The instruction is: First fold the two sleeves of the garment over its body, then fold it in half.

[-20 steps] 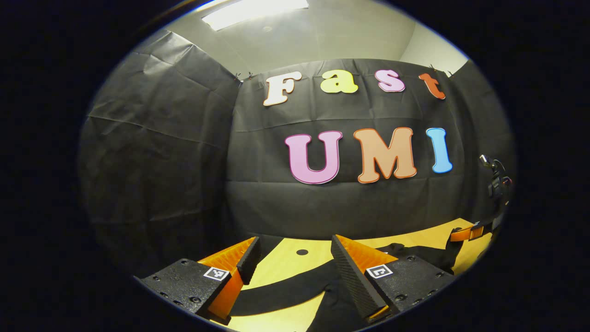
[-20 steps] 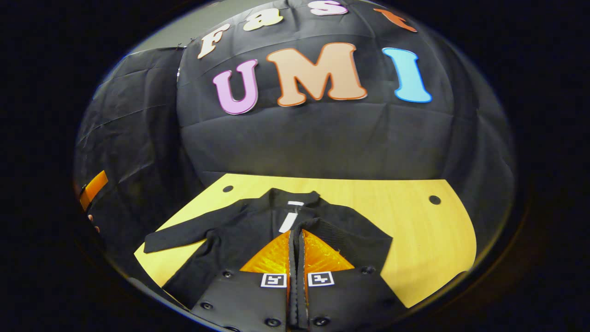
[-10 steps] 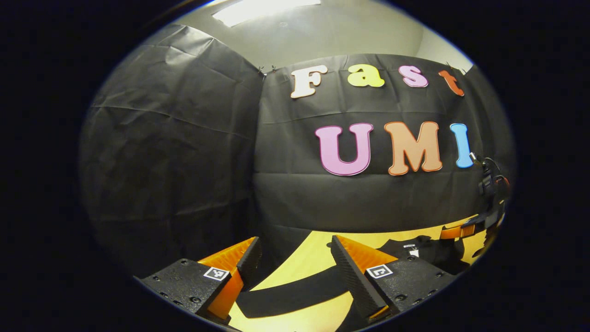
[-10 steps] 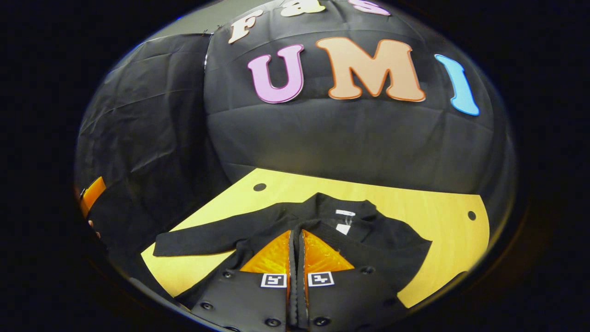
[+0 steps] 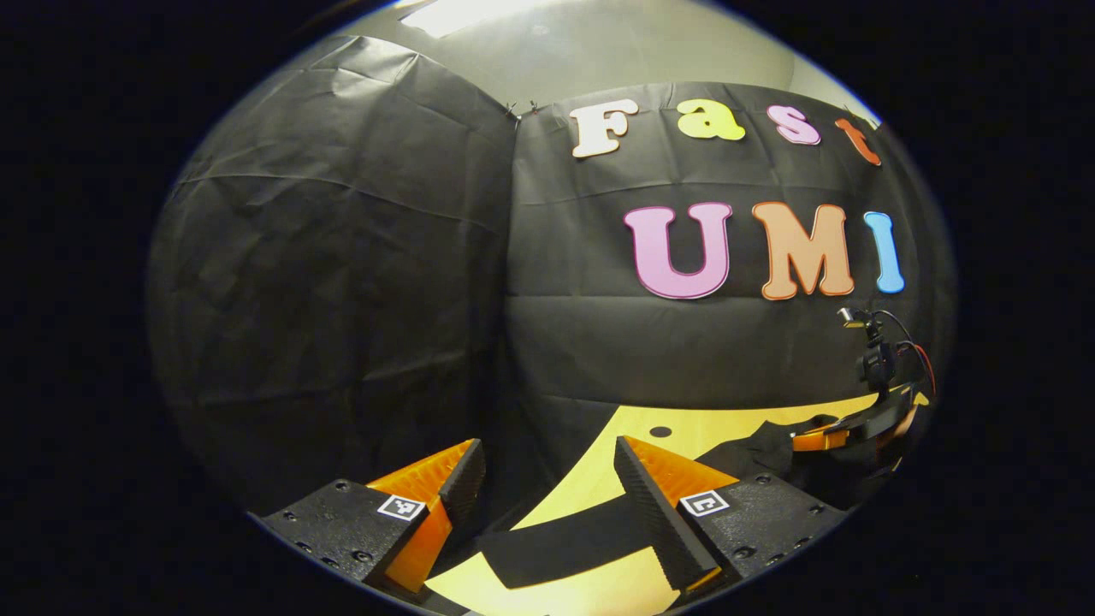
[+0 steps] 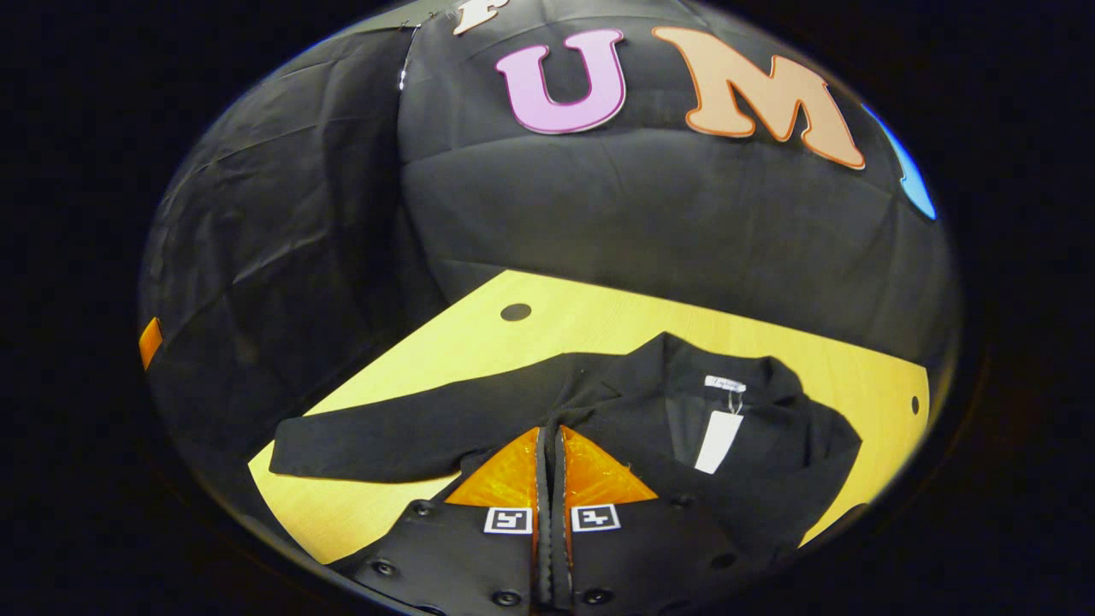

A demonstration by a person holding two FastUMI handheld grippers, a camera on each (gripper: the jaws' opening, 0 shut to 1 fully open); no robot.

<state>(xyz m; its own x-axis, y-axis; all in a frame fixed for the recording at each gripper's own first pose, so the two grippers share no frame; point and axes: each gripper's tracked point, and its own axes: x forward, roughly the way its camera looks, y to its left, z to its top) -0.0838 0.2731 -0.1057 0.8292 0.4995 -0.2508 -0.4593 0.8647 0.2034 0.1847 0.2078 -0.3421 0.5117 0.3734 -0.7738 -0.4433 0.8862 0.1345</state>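
A black garment (image 6: 753,479) lies flat on the yellow table (image 6: 599,329), collar away from me, with a white tag (image 6: 717,441) at the neck. Its left sleeve (image 6: 385,436) stretches out sideways across the wood. My right gripper (image 6: 547,432) sits over the garment's body with its orange fingers shut; the other sleeve's black cloth (image 6: 650,419) runs off from their tips over the body. My left gripper (image 5: 547,449) hovers open above the table's left end, and the left sleeve's end (image 5: 582,539) lies below, between its fingers. The right gripper (image 5: 813,441) also appears farther off.
Black cloth walls close the booth behind and to the left of the table. Small round holes (image 6: 516,311) mark the tabletop near its far corners. Bare wood (image 6: 359,513) shows in front of the left sleeve. An orange part of the left gripper (image 6: 150,342) peeks in at the edge.
The right gripper has carried its cloth leftward over the body, so the collar and tag now sit to its right. The left gripper has swung left, out to the sleeve's end.
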